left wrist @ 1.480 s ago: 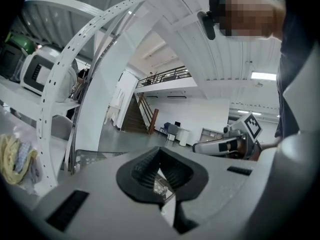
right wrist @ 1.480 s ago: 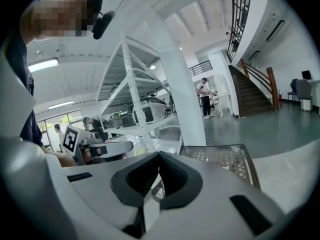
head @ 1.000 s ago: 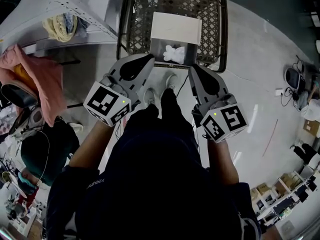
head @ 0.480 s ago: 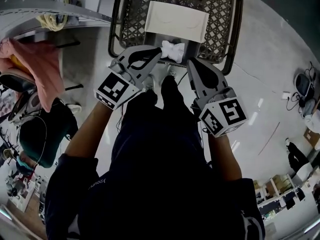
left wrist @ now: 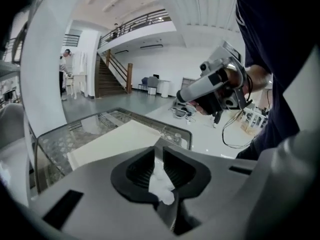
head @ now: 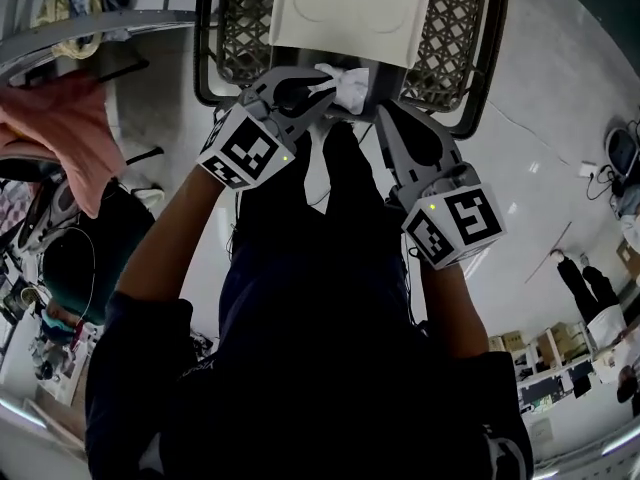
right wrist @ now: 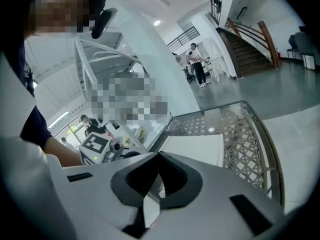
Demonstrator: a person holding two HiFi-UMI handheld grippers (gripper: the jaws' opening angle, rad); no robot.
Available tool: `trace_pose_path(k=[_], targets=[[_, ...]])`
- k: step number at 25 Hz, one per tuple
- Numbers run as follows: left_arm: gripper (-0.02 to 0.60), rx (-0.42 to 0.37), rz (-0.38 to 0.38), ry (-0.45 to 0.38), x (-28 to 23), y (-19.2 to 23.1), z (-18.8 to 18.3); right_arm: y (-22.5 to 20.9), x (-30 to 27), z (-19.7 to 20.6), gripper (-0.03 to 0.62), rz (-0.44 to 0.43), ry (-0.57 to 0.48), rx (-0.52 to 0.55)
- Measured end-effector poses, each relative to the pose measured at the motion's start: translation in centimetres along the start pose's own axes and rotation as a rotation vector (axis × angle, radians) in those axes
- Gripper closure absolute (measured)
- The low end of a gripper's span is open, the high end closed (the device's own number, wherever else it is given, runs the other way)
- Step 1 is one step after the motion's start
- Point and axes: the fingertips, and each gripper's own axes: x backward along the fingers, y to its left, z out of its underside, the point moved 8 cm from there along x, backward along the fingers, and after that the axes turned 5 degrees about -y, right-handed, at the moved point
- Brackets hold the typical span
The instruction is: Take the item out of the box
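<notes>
A cardboard box (head: 345,18) with its pale lid flap thrown back stands on a dark mesh table (head: 455,28). My left gripper (head: 322,86) is over the box's front edge, shut on a white soft item (head: 347,88) that bulges out beside its tips. In the left gripper view the item (left wrist: 161,184) is pinched between the jaws of the left gripper (left wrist: 159,151), with the flap (left wrist: 115,141) beyond. My right gripper (head: 382,116) is at the box's right front corner. Seen in its own view, the right gripper (right wrist: 159,156) is shut on a thin pale edge of the box.
A pink cloth (head: 60,133) and a metal rack (head: 100,18) lie to the left of the table. The person's legs fill the floor just in front of it. Other people stand far right on the floor (head: 580,288). The table has a raised rim (right wrist: 267,149).
My left gripper moved forward to the box, shut on the white item and raised it above the front edge. The right gripper stayed at the box's corner. The view moved closer to the table.
</notes>
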Motion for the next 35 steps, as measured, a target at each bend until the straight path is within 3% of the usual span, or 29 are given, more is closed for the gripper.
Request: trace_pose_path(k=[7,13,18,22,29,35], targets=[[0.497,-0.249,0.178,0.168,-3.7,-0.2,2.6,-2.0,-0.8,2.5,0.571,0.061,0.022,-0.069],[0.491,-0.424,0.279,0.306,-5.9,-0.7,4.9,-3.0,-1.1,3.7,0.571,0.082,0.029,-0.105],[0.491,-0.505,0.307,0.442,-7.3,-0.9,6.3,-3.8,-0.6,4.2,0.571,0.093,0.038,-0.120],[0.492,-0.557,0.302,0.505,-8.0,-1.1,6.7,-4.2,-0.3,4.3,0.571,0.098,0.040,-0.123],[0.512,-0.605,0.291,0.524,-8.2,-1.5,7.1,-3.9,-0.1,3.9,0.571,0.084,0.040,-0.124],[0.572,-0.593,0.264,0.513,-7.6,-1.5,6.6,-3.5,0.0,3.0,0.571,0.079,0.033,-0.105]])
